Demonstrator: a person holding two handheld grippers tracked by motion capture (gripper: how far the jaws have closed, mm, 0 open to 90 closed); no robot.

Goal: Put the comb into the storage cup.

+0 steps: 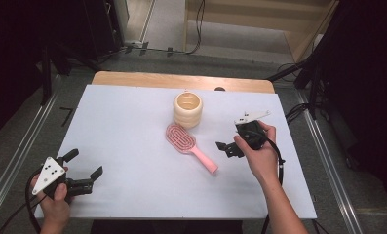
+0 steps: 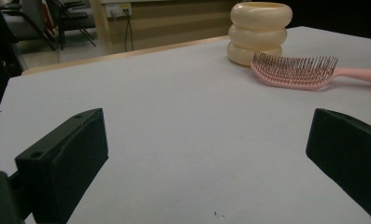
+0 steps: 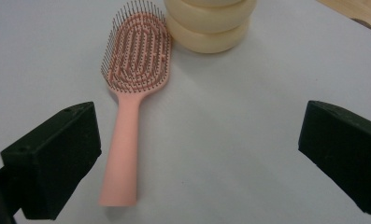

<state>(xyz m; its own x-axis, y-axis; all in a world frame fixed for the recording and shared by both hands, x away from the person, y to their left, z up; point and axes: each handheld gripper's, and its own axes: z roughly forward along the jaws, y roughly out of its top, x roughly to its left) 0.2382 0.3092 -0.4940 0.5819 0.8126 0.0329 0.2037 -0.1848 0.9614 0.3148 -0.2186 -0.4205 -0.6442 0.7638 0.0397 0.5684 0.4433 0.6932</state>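
Note:
A pink hairbrush lies bristles-up in the middle of the white table cover, its handle pointing toward the near right. Just behind its head stands a cream ribbed cup. My right gripper hovers open right of the brush handle, held from above by a hand. In the right gripper view the brush lies left of centre between the wide jaws, and the cup is beyond it. My left gripper is open and empty at the near left corner; its view shows the brush and cup far off.
The wooden table top shows past the cover's far edge. Metal floor rails run along both sides. Dark stands and cables crowd the back right, and chairs stand far off in the left gripper view.

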